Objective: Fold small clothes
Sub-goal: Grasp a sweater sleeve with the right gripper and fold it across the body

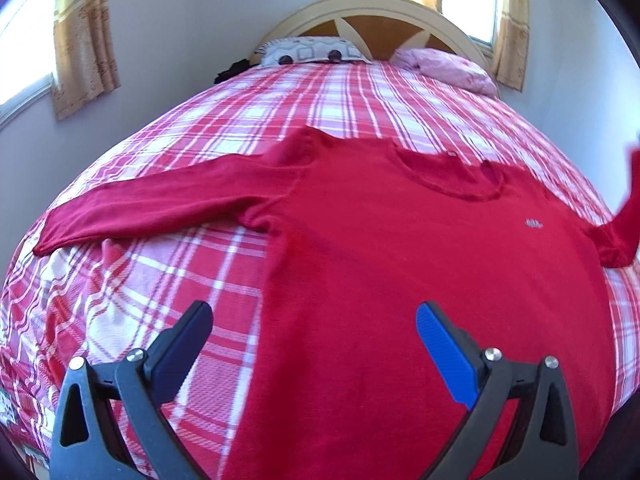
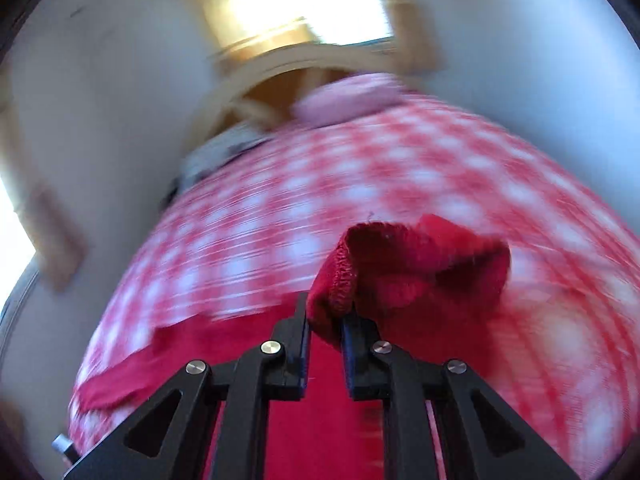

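Both tongs are black plastic — left tongs [image 1: 314, 322] with blue ribbed pads, right tongs [image 2: 325, 318] blue-edged — with silver pivot screws and triangular cutouts.

Sweater [image 1: 400, 248] spread flat on the bed [image 1: 168, 280], neckline toward the headboard [image 1: 372, 12], hem toward the camera. One sleeve [image 1: 152, 208] stretched out to the left across the bedspread; the other sleeve [image 1: 628, 216] lifted off the bed at the far right. Two pillows behind the sweater against the headboard: one pillow [image 1: 312, 50] left of centre, the other pillow [image 1: 444, 68] to its right. Windows behind the headboard and on the left wall. Left gripper [image 1: 314, 334] above the sweater's lower left edge, jaws wide apart. Right gripper [image 2: 326, 320] over the sweater, jaws closed on the cuff [image 2: 400, 272] of the raised sleeve.
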### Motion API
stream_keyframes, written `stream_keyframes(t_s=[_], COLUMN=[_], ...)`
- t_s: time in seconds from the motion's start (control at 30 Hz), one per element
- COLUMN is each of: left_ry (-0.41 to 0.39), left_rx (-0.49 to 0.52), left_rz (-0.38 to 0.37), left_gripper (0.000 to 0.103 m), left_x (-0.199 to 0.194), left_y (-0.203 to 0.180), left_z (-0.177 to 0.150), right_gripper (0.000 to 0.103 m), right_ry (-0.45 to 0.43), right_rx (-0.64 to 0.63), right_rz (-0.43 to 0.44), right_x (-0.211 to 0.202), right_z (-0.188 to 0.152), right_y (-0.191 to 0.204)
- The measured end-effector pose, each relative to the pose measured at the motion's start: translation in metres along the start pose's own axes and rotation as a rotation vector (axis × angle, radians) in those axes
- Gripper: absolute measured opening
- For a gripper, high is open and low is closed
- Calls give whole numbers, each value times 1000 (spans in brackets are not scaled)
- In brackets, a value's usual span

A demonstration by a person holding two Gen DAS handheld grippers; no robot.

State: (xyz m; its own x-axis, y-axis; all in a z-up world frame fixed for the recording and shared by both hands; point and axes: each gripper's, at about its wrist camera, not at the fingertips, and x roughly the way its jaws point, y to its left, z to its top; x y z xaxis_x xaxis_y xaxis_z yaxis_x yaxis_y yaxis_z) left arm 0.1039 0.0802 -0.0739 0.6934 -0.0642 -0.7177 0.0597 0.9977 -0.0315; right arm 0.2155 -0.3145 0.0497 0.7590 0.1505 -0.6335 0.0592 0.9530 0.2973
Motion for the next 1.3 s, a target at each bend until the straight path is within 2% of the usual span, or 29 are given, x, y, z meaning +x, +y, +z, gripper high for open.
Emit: stream_keyframes(t_s=[0.07, 0.2, 0.27, 0.43, 0.53, 0.63, 0.7, 0.73, 0.77, 0.8, 0.83, 0.87, 0.93, 0.97, 1.17, 1.23, 1.3], left_ry=[-11, -46, -67, -78, -55, -35, -26, -15, -5, 3, 16, 23, 33, 35, 64, 71, 61], left_rx=[-28, -61, -66, -62, -64, -63, -68, -71, -73, -73, -72, -71, -72, -74, -99, -110, -106], left_rz=[-1, 13, 31, 55, 51, 62, 64, 65, 66, 70, 76, 80, 89, 91, 111, 128, 152], left_gripper=[103, 103, 103, 103, 103, 103, 103, 103, 103, 103, 103, 103, 103, 103, 103, 103, 103], left_x=[-5, -14, -18, -12, -3, 6, 10, 15, 19, 22, 27, 29, 34, 36, 49, 48, 45], left_y=[8, 23, 29, 37, 41, 45, 48, 50, 51, 51, 52, 52, 53, 54, 65, 72, 78], left_z=[2, 8, 10, 13, 11, 8, 7, 6, 5, 4, 3, 2, 0, 0, -2, -2, -1], right_gripper=[13, 13, 13, 13, 14, 17, 37, 54, 58, 58, 58, 58, 58, 58, 58, 59, 59], right_ry=[37, 154, 205, 281, 297, 280, 349, 371, 370, 345, 310, 241, 168, 161, 213, 313, 276], right_rx=[-78, -162, -185, -199, -199, -137, -73, -39, 45, 84, 106, 114, 64, 23, -168, -180, -198], right_rz=[63, 127, 143, 177, 198, 304, 405, 444, 523, 545, 545, 506, 349, 277, 155, 115, 91], right_x=[45, 132, 167, 217, 225, 215, 218, 220, 215, 210, 204, 192, 180, 178, 198, 224, 221], right_z=[-16, -69, -96, -138, -143, -134, -129, -128, -123, -118, -114, -105, -97, -96, -131, -149, -153], right_y=[66, 157, 184, 218, 220, 203, 193, 190, 174, 164, 155, 140, 123, 121, 137, 139, 142])
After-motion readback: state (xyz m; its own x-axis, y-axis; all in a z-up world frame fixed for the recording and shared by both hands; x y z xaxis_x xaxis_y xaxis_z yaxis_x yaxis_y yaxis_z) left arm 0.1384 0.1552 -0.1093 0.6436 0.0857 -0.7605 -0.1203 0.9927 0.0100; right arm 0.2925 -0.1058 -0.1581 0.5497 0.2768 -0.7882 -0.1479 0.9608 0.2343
